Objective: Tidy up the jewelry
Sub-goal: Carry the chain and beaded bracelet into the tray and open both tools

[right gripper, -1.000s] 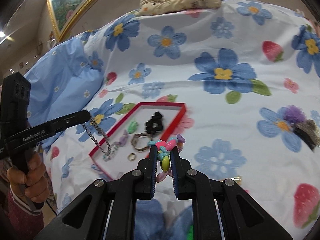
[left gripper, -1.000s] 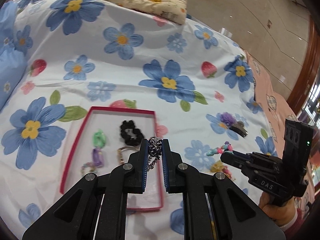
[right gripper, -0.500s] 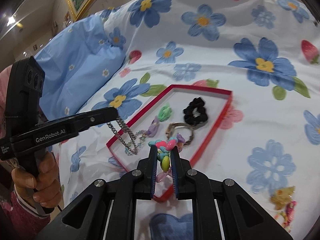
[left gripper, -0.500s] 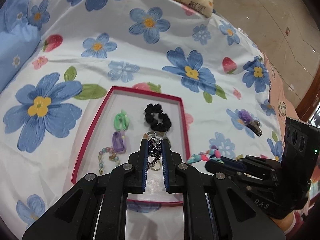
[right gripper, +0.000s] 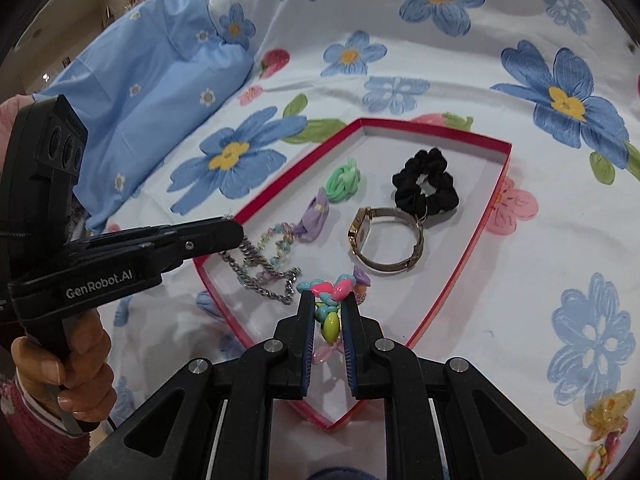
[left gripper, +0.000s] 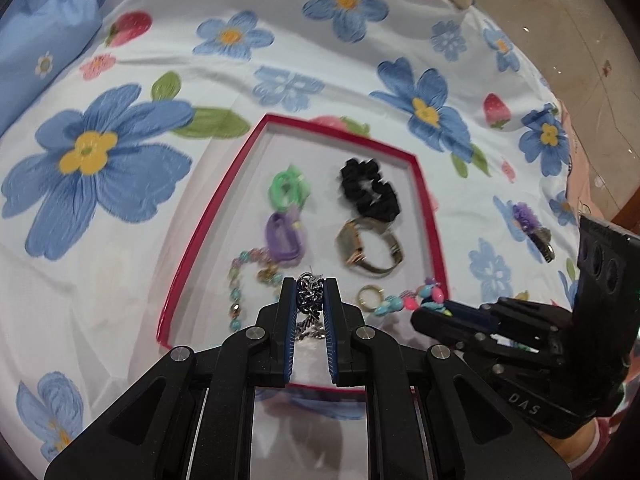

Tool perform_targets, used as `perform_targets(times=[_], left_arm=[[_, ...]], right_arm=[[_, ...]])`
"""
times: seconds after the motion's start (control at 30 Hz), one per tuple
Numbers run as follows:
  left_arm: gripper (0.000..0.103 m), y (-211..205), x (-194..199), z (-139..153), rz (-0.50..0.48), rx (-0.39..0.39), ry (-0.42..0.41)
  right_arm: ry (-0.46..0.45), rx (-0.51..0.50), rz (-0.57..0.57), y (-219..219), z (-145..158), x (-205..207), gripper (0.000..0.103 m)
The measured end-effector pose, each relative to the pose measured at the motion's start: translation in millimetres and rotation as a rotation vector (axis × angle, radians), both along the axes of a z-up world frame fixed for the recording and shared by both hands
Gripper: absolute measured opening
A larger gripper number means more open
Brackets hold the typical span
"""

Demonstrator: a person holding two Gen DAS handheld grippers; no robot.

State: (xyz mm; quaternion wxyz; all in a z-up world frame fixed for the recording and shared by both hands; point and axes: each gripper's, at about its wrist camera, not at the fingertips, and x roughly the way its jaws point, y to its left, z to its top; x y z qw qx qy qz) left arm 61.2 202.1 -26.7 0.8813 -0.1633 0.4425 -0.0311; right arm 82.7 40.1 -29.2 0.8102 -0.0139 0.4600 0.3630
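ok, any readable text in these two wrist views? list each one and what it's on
"GenRobot.AI": white lettering on the side of the left tongs, seen from the right wrist camera.
"DAS": faint lettering on the body of the right tongs, seen from the left wrist camera.
The gold watch shows its face edge-on or blurred; nothing on it can be read.

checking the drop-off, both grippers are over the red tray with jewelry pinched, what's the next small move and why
Probably lower both a touch, then open. The left gripper is shut on the silver chain, whose free end already lies in the red tray; the right gripper pinches the colorful bead bracelet over the tray's bare near floor.
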Motion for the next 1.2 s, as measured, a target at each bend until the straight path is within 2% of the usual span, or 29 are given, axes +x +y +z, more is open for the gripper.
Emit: perform_targets(times=[0.5, 1.2], left_arm=[[0.011, 8, 6, -31, 0.021, 0.067, 0.074], [0.011, 8, 7, -39, 0.028, 0.077, 0.102]], right_arm=[[0.049, -0.113, 0.040, 17, -25, 9, 0.013], [0.056, -0.114, 0.051, 19, -24, 7, 0.017]])
